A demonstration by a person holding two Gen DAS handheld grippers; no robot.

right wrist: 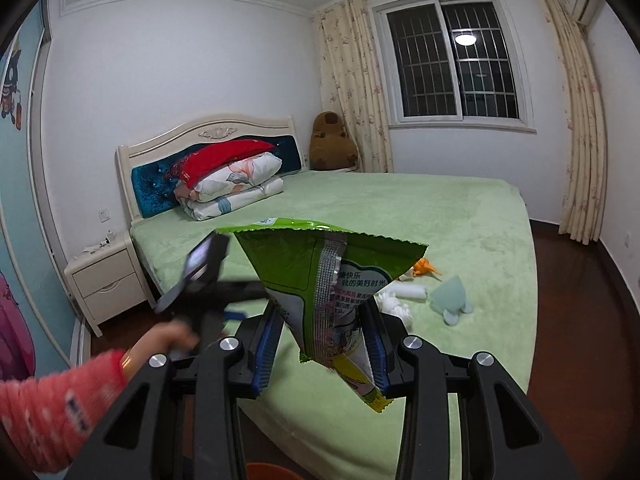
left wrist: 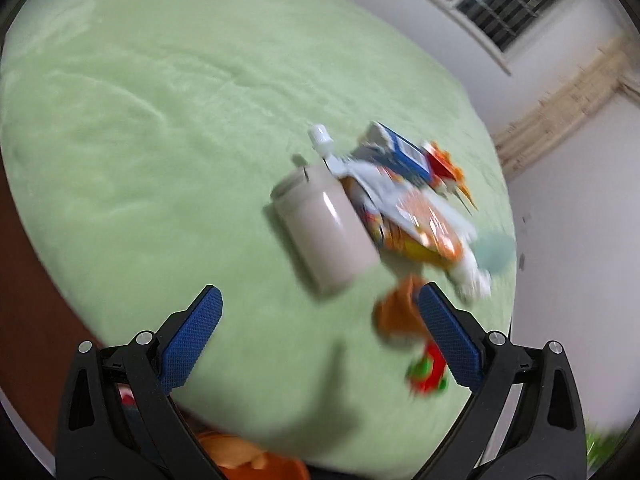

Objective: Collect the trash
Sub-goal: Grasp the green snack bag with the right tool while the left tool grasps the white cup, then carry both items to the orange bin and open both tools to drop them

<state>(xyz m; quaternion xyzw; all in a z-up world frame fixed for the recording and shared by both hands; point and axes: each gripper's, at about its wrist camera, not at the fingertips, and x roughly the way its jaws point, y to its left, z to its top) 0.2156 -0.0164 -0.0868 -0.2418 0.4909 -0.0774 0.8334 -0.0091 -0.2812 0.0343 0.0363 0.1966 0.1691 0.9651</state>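
Pinching a green snack bag between its blue pads, our right gripper holds it in the air off the bed's near edge. Our left gripper hangs spread and empty over the green bed. We judge one piece collected and the next pickup in hand: the pale jar lies on its side ahead, touching crumpled wrappers near the bed's foot edge. Next we should lower the left jaws around one piece.
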